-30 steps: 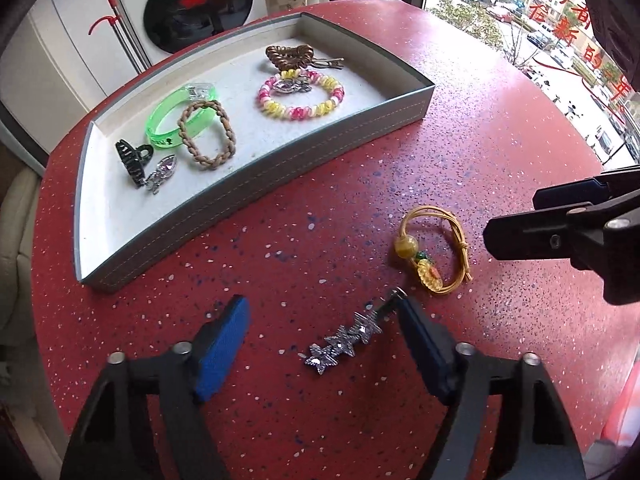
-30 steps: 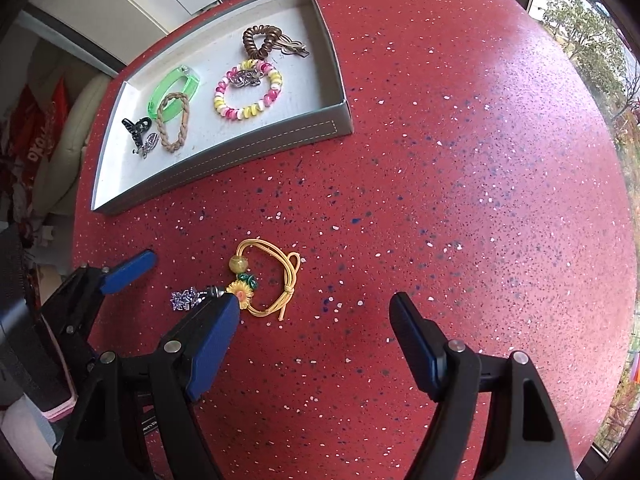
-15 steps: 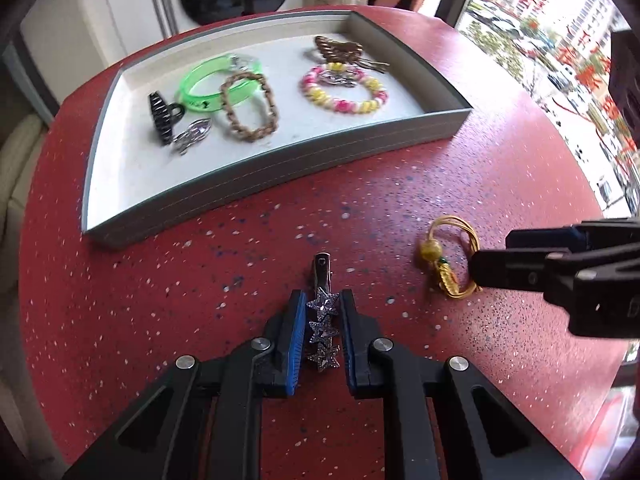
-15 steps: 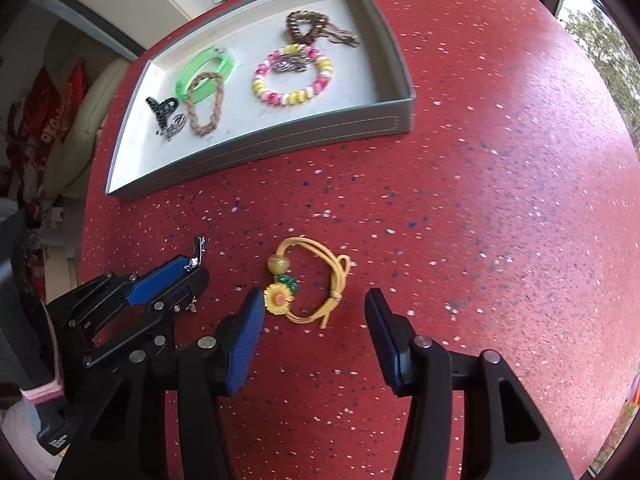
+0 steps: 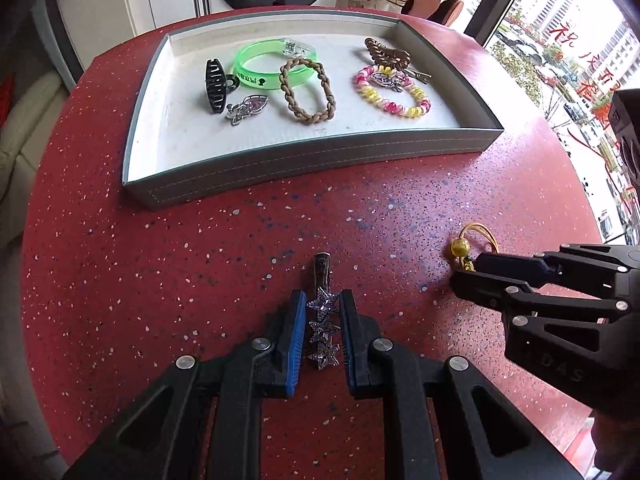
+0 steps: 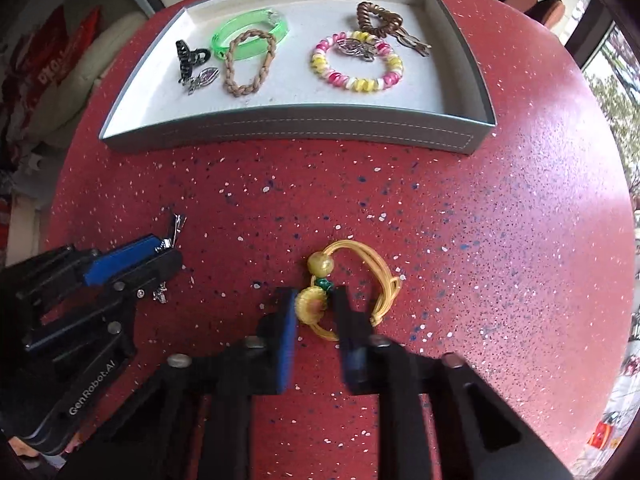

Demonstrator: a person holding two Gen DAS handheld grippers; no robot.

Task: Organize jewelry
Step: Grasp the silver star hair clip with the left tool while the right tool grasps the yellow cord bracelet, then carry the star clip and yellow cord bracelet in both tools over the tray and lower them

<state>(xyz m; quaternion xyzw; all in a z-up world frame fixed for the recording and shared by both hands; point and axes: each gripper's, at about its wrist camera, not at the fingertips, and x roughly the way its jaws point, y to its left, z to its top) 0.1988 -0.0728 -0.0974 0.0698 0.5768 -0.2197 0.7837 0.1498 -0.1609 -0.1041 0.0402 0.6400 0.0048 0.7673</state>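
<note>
1. Leftward, the left gripper (image 5: 322, 326) clamps the silver star-studded hair clip (image 5: 323, 320) on the red speckled table (image 5: 200, 264); lifting straight up should keep it from twisting.
2. Its long axis runs toward the grey tray's near wall (image 5: 320, 160), plain metal end leading.
3. Rightward, the right gripper (image 6: 316, 310) pinches the sunflower charm of the yellow cord bracelet (image 6: 360, 276), which lies near the table's middle, loop trailing right.

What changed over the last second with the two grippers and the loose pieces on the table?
The left gripper closed on the star hair clip, turning it lengthwise. The right gripper moved in and narrowed around the yellow sunflower hair tie; firm contact is unclear. The tray and its contents stayed put.
</note>
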